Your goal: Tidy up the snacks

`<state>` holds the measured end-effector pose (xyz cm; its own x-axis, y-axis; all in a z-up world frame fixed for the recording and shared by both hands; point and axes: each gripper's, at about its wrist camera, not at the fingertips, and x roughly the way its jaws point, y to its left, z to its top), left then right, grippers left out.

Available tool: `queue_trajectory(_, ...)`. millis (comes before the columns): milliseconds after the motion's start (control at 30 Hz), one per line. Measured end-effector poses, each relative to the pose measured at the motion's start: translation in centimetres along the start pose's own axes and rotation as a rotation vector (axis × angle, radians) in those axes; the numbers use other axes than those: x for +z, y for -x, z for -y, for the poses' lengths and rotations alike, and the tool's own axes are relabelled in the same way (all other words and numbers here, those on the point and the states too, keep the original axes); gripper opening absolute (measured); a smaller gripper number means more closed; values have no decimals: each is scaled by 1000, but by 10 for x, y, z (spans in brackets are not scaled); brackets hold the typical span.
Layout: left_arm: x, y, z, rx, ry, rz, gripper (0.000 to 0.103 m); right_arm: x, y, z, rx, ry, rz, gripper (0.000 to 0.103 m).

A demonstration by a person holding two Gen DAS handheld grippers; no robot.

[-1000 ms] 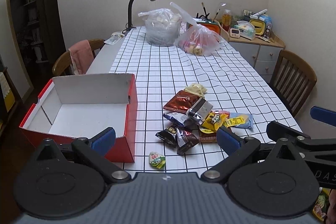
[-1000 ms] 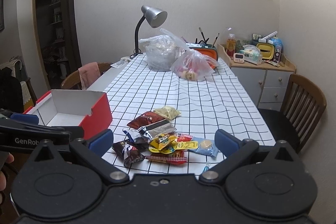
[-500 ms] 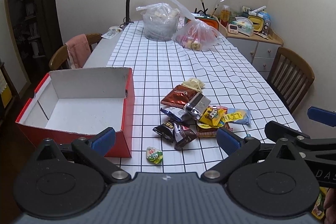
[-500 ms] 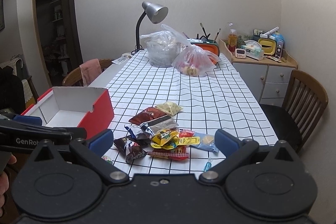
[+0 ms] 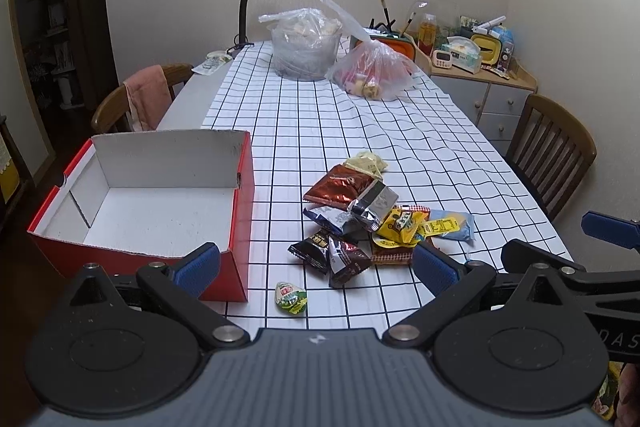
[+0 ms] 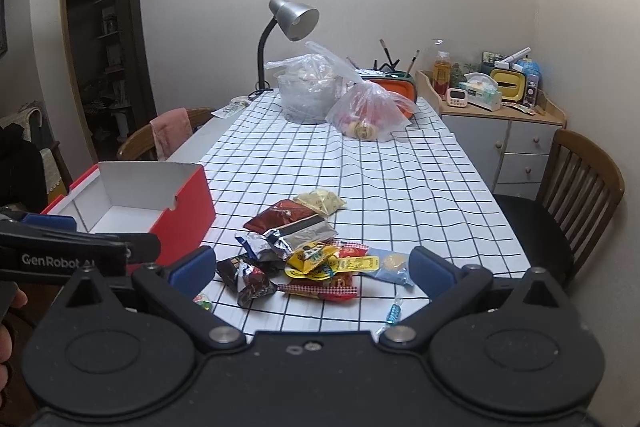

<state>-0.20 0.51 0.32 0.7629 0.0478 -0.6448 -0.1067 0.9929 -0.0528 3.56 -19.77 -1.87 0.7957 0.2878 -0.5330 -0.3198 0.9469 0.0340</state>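
Checked cloth (image 5: 304, 131) covers a long dining table in a lamplit room, where a heap of snacks (image 5: 360, 219) lies near the front edge and an open red box (image 5: 240, 219) with a bare white floor stands just to its left. One small green packet (image 5: 291, 297) lies apart from the heap, close to the box's front corner, and a wrapped candy (image 6: 393, 314) sits alone at the near right. Both tools hang above the table's near end with jaws spread wide and nothing between them: the left gripper (image 5: 316, 265) over the gap between box and heap, the right gripper (image 6: 310, 267) over the heap itself. Nothing has gone into the box yet, so the sorting appears to be at its very start. The next move likely calls for lowering one gripper onto a single packet, perhaps the green stray, pinching its crinkly edge without dragging neighbours, then carrying it over the box wall.
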Motion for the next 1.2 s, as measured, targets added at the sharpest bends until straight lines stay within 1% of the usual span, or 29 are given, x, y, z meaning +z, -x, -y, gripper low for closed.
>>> queue_trajectory(267,1,2,1,0,-5,17,103,0,2,0,-4,5,14,103)
queue_trajectory(767,3,1,0,6,-9,22,103,0,1,-2,14,16,12,103)
queue_trajectory(867,3,-4,0,5,-15,12,103,-1,-2,-1,18,20,4,103)
queue_trajectory(967,2,-11,-5,-3,9,-4,103,-2,-11,5,15,14,-17,103)
queue_trajectory(1067,0,-21,-13,5,40,-22,103,-6,-26,15,13,-11,-65,103)
queue_trajectory(1133,-2,-31,-19,7,60,-58,103,-10,-36,24,9,-38,-107,103)
queue_trajectory(1200,-6,-39,-22,-8,80,-89,103,-16,-45,34,10,-70,-142,102)
